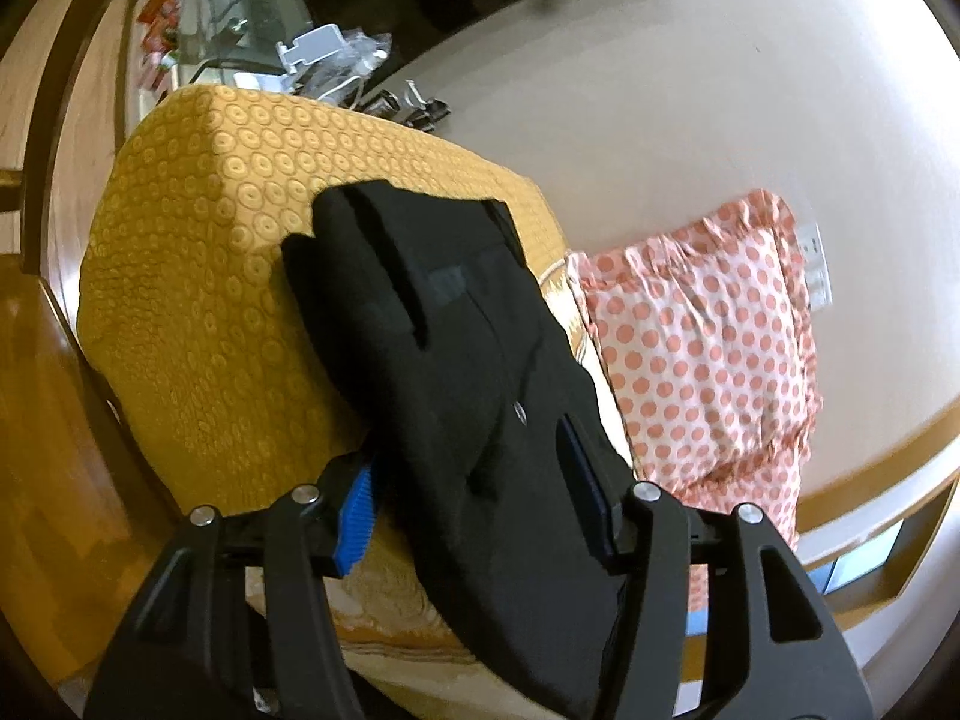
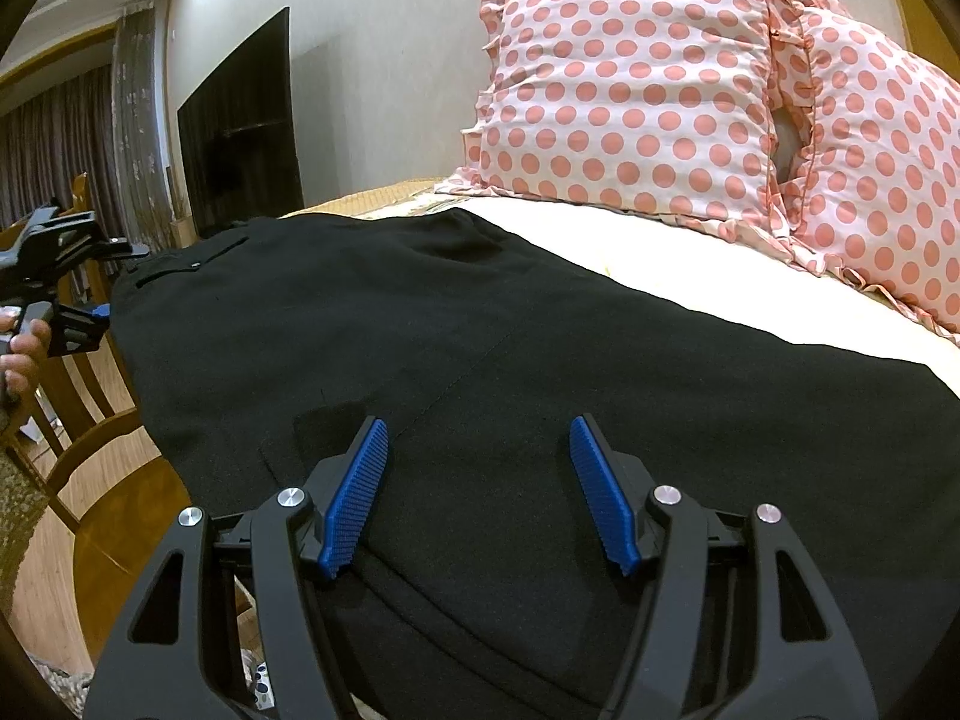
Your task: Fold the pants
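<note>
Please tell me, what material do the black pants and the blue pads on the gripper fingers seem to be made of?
The black pants look like a matte woven cloth, perhaps a suiting fabric: a fine even weave, no shine, soft creases. The blue pads on the right gripper look like moulded rubber or plastic: close ridges across the face and a slight sheen.

Polka-dot pillows (image 2: 630, 96) against the wall beyond the pants (image 2: 480, 330); wooden chair (image 2: 90, 420) just beside the bed's left edge.

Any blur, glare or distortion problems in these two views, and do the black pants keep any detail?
Left wrist view: strong fisheye bending, warm dim light, pants nearly featureless black. Right wrist view: sharper, brighter; pillows crisp, seams faintly visible, edges vignetted. No glare in either.
</note>
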The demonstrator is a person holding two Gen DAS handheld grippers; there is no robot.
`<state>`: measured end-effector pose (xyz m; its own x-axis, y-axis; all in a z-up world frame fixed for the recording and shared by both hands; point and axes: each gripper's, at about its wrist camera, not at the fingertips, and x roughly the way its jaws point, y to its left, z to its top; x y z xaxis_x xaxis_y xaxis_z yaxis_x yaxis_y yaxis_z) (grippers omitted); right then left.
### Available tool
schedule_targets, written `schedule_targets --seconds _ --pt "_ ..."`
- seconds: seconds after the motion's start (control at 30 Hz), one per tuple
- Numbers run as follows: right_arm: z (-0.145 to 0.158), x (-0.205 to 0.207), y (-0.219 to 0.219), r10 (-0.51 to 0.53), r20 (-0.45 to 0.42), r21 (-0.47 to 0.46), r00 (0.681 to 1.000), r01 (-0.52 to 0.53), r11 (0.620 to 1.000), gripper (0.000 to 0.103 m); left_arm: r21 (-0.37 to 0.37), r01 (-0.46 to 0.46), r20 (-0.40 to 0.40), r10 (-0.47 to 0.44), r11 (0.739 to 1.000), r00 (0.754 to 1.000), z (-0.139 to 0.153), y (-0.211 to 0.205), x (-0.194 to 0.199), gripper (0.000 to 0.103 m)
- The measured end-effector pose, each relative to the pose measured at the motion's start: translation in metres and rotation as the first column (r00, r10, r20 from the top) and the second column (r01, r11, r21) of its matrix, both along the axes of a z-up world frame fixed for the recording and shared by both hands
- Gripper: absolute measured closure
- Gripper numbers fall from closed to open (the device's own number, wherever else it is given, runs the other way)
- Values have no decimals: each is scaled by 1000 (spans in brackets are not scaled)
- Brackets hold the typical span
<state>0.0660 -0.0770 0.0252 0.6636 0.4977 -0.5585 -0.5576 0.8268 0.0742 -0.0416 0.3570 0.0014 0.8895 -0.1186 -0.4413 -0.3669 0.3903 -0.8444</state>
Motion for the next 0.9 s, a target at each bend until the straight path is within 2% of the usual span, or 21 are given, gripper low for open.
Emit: schedule_targets --seconds 0.1,0.17,0.2,0.37,0.47,0.53,0.57,0.6,0.63,0.77,0.87,0.9 --pt "2 -6 -7 16 9 25 1000 -16 1000 28 6 -16 -3 16 1000 1000 1 1 4 48" --pt "3 -12 -13 29 23 37 999 -30 999 23 42 -19 -30 20 999 999 5 -2 8 67" --pt "4 -16 -16 37 33 41 999 -38 998 20 70 -24 -48 27 997 998 8 -4 9 83" --pt "7 -25 -42 28 33 81 999 -31 996 17 155 -10 -47 17 988 999 30 -12 11 90" --pt "9 -27 -61 -19 26 107 999 16 994 11 300 12 -69 10 954 998 61 -34 18 90" --pt "12 -28 -78 -62 22 132 998 59 990 11 438 43 -83 -7 898 997 90 -62 28 90" --pt "13 -28 -86 -82 18 148 997 78 986 11 484 57 -87 -16 873 996 99 -73 32 90" --pt "15 -28 -97 -108 11 170 994 104 980 11 546 81 -92 -37 834 995 115 -92 39 90" --pt "16 -27 -107 -133 7 186 991 130 974 11 582 105 -90 -65 806 994 126 -108 46 90" --pt "16 -30 -142 -235 9 218 972 228 949 11 666 214 -89 -208 715 974 159 -170 78 90" --pt "16 -33 -168 -309 1 236 951 300 924 11 728 303 -105 -336 615 936 176 -230 107 91" --pt "15 -34 -178 -334 -5 246 942 325 913 11 749 334 -109 -392 572 914 183 -258 118 91"
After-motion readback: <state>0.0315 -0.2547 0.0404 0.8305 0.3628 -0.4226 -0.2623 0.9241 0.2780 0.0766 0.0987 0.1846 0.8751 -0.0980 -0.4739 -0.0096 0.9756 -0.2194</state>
